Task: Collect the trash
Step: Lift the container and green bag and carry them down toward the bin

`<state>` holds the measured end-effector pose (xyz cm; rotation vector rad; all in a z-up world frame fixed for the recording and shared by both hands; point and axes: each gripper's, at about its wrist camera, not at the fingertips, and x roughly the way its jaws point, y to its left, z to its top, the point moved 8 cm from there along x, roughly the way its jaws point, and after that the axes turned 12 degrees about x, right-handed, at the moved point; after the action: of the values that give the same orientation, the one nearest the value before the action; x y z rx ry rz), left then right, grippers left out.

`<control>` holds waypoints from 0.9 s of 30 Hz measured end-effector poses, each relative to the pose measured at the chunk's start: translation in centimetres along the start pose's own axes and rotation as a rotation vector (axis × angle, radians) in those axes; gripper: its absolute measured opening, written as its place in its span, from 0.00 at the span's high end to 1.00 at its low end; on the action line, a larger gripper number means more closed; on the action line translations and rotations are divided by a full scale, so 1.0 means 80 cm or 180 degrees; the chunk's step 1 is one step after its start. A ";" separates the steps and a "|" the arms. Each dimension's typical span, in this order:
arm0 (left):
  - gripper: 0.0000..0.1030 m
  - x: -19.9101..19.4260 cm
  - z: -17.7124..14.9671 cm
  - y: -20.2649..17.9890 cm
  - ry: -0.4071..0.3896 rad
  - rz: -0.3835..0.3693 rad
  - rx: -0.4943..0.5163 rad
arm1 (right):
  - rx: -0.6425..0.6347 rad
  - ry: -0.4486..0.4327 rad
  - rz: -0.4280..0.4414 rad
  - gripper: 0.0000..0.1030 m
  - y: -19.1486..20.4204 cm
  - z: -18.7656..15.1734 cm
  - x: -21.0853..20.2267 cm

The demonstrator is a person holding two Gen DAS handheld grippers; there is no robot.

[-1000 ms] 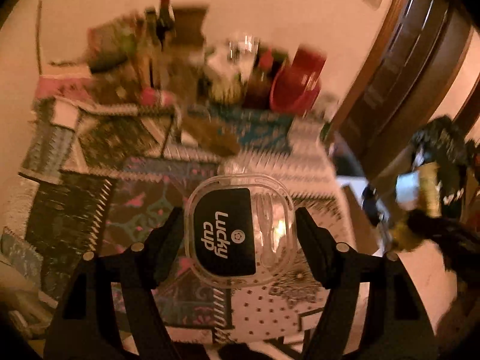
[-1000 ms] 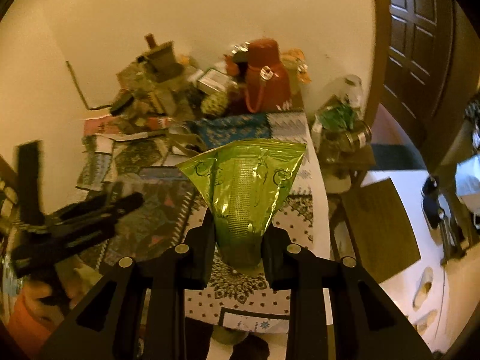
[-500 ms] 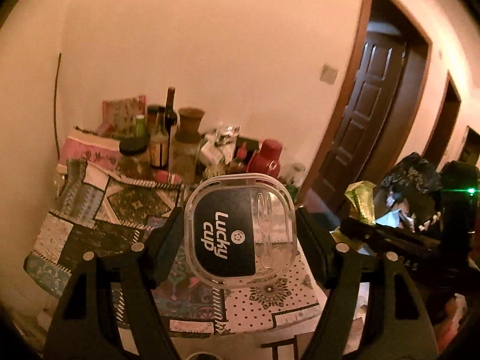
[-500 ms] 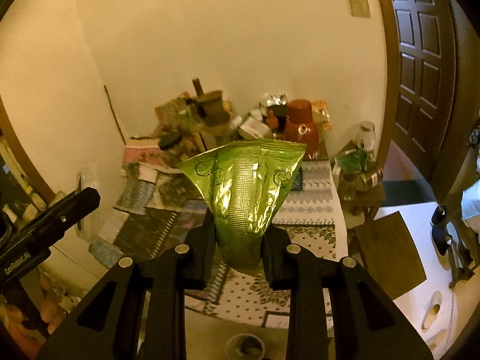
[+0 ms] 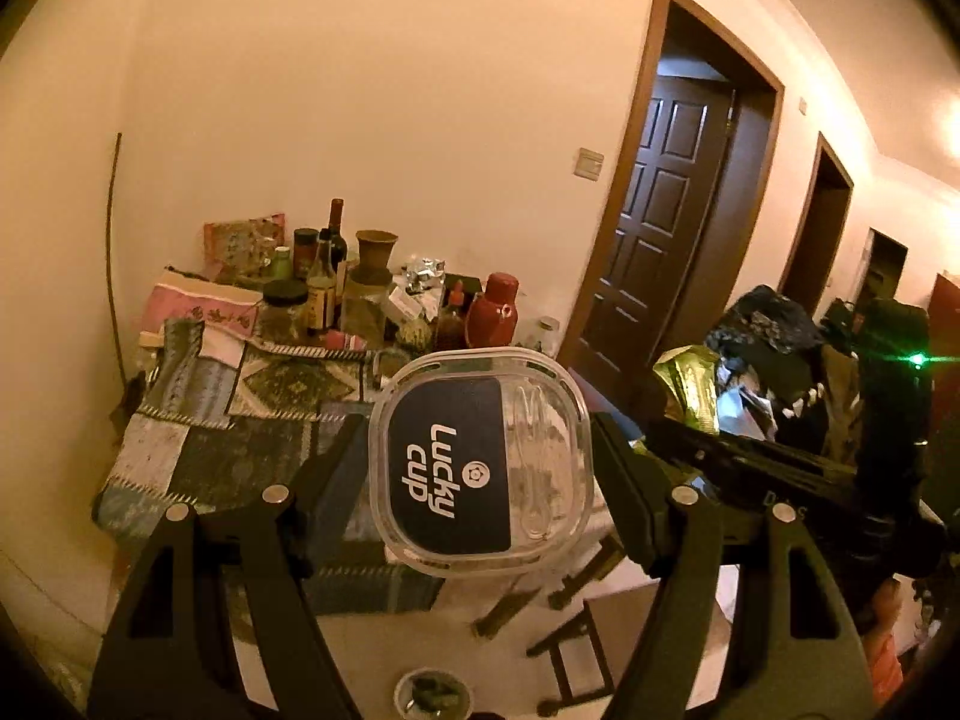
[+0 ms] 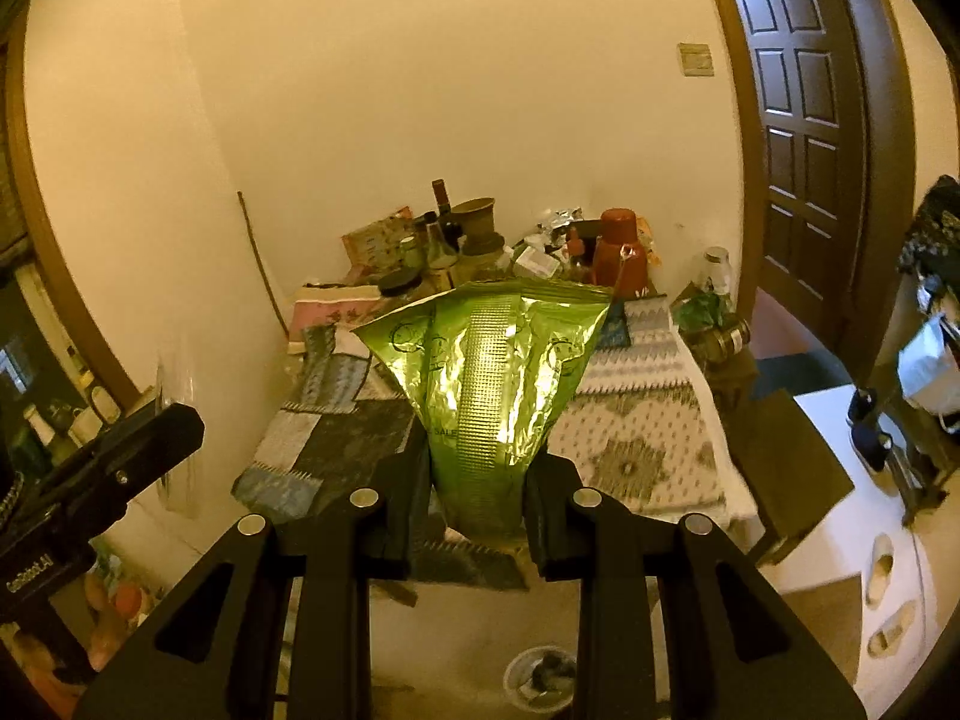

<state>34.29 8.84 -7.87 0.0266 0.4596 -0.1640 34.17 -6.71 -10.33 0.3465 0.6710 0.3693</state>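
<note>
Since the earlier frames both grippers have pulled back and up from the table: a moment ago the patterned cloth filled the views, and now the whole tabletop, the wall and the dark door are in sight, with bare floor below.

The 2 pieces of trash ride along. The clear lid, printed "Lucky cup" and with a clear spoon tucked into it, is clamped by its side edges in the left gripper, jaws spread wide around it. The green foil wrapper is pinched at its narrow lower end in the right gripper, jaws nearly together, its wide end fanning up in front of the camera. Both are in the air, off the table. On the floor beneath sits a small round tub with dark bits in it.

Risks, as I judge them: the lid is smooth, hard plastic held only by 2 thin edges, so a quick swing or roll of the wrist could twist it out of the pads. The foil is slick and crushed, and could creep out of the pinch if waved about. The wrapper also blocks much of the right view, so a drop-off point could be misjudged. The 2 grippers travel near each other and could knock together.
</note>
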 end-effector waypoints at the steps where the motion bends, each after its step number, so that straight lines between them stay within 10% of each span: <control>1: 0.30 -0.008 -0.006 -0.001 0.0003 -0.0011 0.0014 | 0.0017 0.0000 -0.0017 0.76 0.004 -0.012 -0.009; 14: 0.30 -0.061 -0.085 -0.017 0.0375 -0.0260 -0.0024 | 0.0099 0.0269 -0.0270 0.76 0.004 -0.082 -0.049; 27: 0.30 0.040 -0.198 -0.039 0.1049 -0.0196 -0.0237 | 0.0147 0.0997 -0.0323 0.76 -0.078 -0.179 0.028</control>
<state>29.65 6.27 -23.45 -0.0343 0.7957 -0.2039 27.74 -8.49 -24.67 0.2994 1.0011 0.3142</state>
